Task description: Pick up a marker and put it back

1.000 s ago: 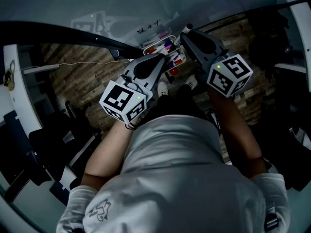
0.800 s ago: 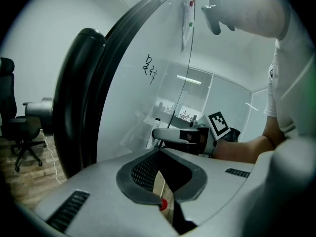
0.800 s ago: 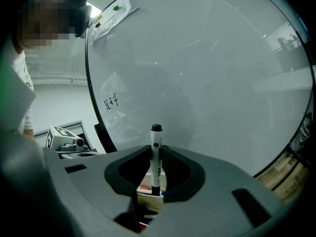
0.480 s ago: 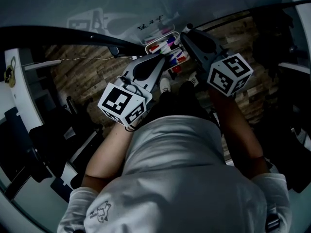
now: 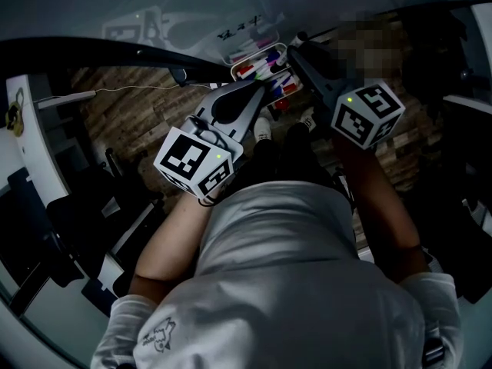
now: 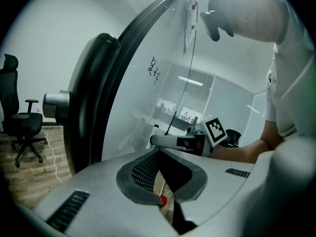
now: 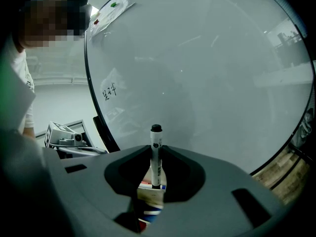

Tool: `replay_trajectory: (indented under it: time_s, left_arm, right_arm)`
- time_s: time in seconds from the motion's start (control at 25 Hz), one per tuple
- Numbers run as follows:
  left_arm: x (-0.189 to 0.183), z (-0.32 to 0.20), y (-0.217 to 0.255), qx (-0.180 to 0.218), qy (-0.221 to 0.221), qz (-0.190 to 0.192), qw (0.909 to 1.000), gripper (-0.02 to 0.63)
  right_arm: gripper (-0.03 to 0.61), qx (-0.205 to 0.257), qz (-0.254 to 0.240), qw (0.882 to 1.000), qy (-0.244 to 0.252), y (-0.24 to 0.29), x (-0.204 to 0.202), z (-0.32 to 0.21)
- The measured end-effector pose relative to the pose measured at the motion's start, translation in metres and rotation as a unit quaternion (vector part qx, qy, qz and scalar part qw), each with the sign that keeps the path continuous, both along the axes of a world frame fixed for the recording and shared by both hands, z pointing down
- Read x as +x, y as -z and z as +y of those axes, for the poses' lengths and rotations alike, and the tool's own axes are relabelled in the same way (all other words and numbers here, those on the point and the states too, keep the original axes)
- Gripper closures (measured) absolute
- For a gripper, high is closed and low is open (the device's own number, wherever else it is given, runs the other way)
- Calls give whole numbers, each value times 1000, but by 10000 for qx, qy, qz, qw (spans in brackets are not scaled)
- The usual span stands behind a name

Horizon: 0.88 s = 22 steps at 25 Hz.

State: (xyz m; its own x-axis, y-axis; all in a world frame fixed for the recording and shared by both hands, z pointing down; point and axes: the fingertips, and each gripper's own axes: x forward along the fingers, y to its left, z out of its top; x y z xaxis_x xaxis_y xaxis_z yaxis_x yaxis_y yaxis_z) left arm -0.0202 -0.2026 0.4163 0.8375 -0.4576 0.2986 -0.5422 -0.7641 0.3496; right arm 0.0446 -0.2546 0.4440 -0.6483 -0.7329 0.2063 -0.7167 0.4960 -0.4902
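A white marker with a black cap stands upright between the jaws of my right gripper, which is shut on it. In the head view the right gripper is held just right of the marker tray under the whiteboard, and the marker's cap pokes out past its tips. The tray holds several red, blue and black markers. My left gripper hovers at the tray's near edge; its jaws are shut with nothing in them.
The whiteboard's black frame curves close by on the left. Some small handwriting marks the board. An office chair stands on the wood floor at the left. The person's shoes sit below the tray.
Both grippers have drifted slightly up toward the tray and board. The right gripper still holds the marker; the left stays shut.
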Motion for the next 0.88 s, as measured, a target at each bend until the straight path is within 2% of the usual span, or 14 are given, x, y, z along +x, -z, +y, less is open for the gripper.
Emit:
replay_trajectory:
  time_s: [0.88]
  left_arm:
    - [-3, 6, -14, -201, 20, 32, 9998, 609]
  right_arm:
    - [500, -83, 116, 9997, 182, -12, -11, 8]
